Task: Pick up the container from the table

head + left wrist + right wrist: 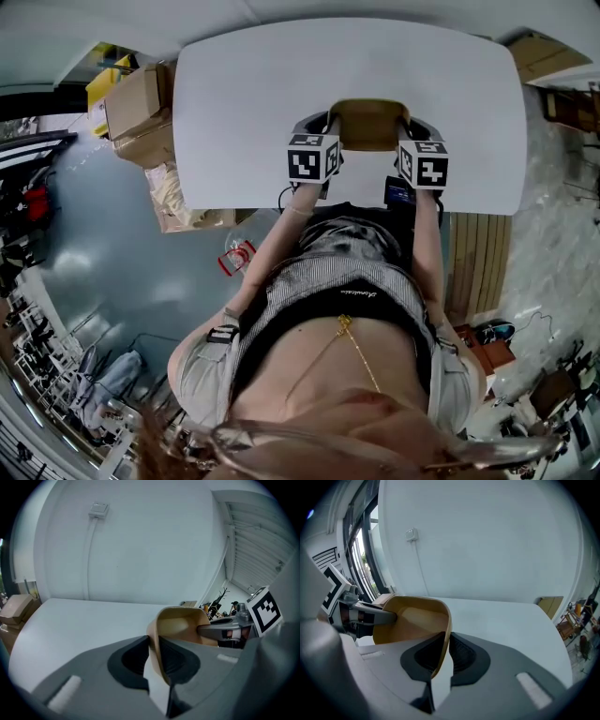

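White table (244, 94) at top; container (367, 122) was centred between my left gripper (153, 653) and right gripper (444, 653), each clamped on its rim.

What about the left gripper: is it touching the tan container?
Touching. The left gripper view shows the left gripper clamped on the rim of the container.

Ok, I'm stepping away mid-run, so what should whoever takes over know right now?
Left gripper: jaws shut on the container's left wall.
Right gripper: jaws shut on its right wall.
Container: upright, looks empty, held between both grippers over the white table.
Done: both grips made.
Left: raise it clear; I can't tell if it is off the table yet.
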Demonstrator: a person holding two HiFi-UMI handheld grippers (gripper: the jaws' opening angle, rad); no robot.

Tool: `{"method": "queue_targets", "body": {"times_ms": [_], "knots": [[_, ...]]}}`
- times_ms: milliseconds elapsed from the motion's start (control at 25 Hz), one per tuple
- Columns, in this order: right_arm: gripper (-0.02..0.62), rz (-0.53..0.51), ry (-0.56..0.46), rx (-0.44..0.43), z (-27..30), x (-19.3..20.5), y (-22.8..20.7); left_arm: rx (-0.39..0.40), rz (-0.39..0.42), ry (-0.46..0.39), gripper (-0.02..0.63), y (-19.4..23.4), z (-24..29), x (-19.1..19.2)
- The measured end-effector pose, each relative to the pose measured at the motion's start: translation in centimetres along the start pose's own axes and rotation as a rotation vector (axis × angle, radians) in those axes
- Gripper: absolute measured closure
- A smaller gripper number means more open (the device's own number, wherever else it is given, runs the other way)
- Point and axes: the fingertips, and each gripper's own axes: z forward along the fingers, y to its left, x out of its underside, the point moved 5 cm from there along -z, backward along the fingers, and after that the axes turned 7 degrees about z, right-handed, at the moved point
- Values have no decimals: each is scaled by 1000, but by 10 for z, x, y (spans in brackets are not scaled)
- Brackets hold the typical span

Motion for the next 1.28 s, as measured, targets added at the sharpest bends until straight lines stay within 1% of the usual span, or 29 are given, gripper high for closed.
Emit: {"method": "queue_targets", "body": {"times_ms": [480,760,1280], "knots": [[540,-20,-69,0,-29,-16,10,-6,2,-85,564,-9,-28,-18],[540,-31,-112,-9,-43,-26,17,-18,21,-136,564,-13,-46,-30],[540,-55,-148,-21,-60,-33,24,-32,43,-181,564,-18,-63,-34]]}}
